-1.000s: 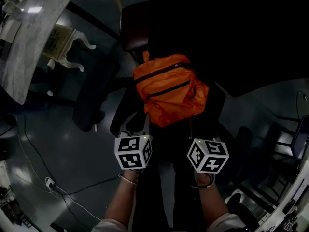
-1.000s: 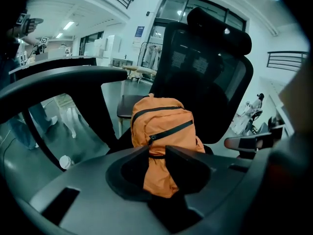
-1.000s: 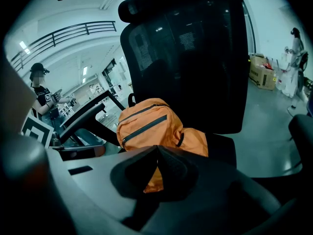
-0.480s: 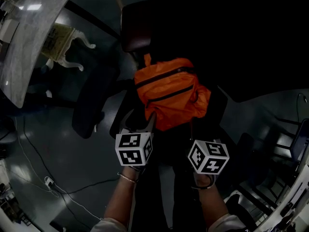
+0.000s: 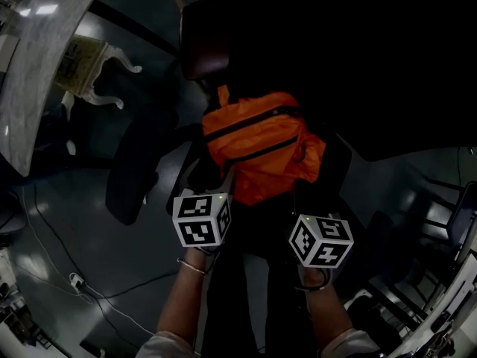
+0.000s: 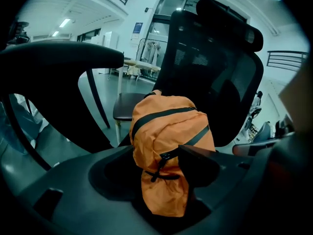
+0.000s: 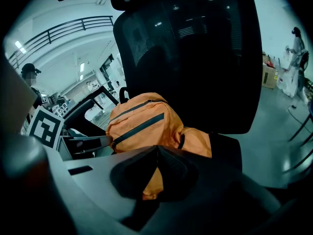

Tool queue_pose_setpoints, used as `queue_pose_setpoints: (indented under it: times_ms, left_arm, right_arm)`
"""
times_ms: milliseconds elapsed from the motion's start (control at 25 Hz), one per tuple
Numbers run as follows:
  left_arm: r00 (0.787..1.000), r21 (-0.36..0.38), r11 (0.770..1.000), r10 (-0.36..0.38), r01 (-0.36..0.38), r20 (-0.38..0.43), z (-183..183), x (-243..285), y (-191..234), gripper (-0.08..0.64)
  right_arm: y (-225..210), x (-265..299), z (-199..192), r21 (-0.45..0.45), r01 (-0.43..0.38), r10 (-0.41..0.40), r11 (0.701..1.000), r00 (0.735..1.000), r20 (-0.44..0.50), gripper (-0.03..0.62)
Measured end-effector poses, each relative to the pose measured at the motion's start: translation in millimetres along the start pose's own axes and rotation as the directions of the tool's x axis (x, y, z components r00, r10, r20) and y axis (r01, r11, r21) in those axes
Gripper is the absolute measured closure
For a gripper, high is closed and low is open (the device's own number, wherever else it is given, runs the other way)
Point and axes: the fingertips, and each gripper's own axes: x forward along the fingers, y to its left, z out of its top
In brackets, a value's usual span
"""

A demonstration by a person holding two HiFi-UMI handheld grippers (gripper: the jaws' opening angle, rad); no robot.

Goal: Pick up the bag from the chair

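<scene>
The bag [image 5: 257, 151] sits upright on the chair [image 6: 210, 72], on the seat with its back against the backrest and its zip pockets facing away from it. It has not yet left the seat.

The step in hand looks like securing the grip before the lift. Both tongs are at the front edge of the chair's seat, on the bag's lower end.

- **Right tongs** [image 7: 156, 153]: the jaws are drawn almost together. A fold of orange fabric shows just under where they meet, so they seem to have a pinch of the bag's bottom corner.
- **Left tongs** [image 5: 212, 181]: the jaws stand narrow, not wide. The bag's lower end and a zip pull fill the gap, with fabric against both jaws. This reads as a hold on a thicker bunch of cloth.

Next, I judge, comes a level lift with both tongs, up and forward off the chair's seat. They need to keep pace with each other, because the thin fabric could slip from the smaller right pinch. The bag's top should clear the backrest without catching.
</scene>
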Motion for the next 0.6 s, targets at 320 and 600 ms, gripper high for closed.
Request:
queue_pose_setpoints:
  times_ms: [320, 600]
  left_arm:
    - [1.0, -0.004, 1.0, -0.013, 0.012, -0.008, 6.5, 14.6, 8.1, 0.275]
    - [0.997, -0.015, 0.997, -0.071, 0.07, -0.022, 13.7, 30.5, 8.6, 0.275]
  right_arm:
    - [-0.4, 13.2, 4.1, 0.002, 0.009, -0.009, 1.0, 1.0, -0.012, 0.56]
    - [2.4, 21.5, 6.6, -0.016, 0.011, -0.012, 1.0, 1.0, -0.024, 0.56]
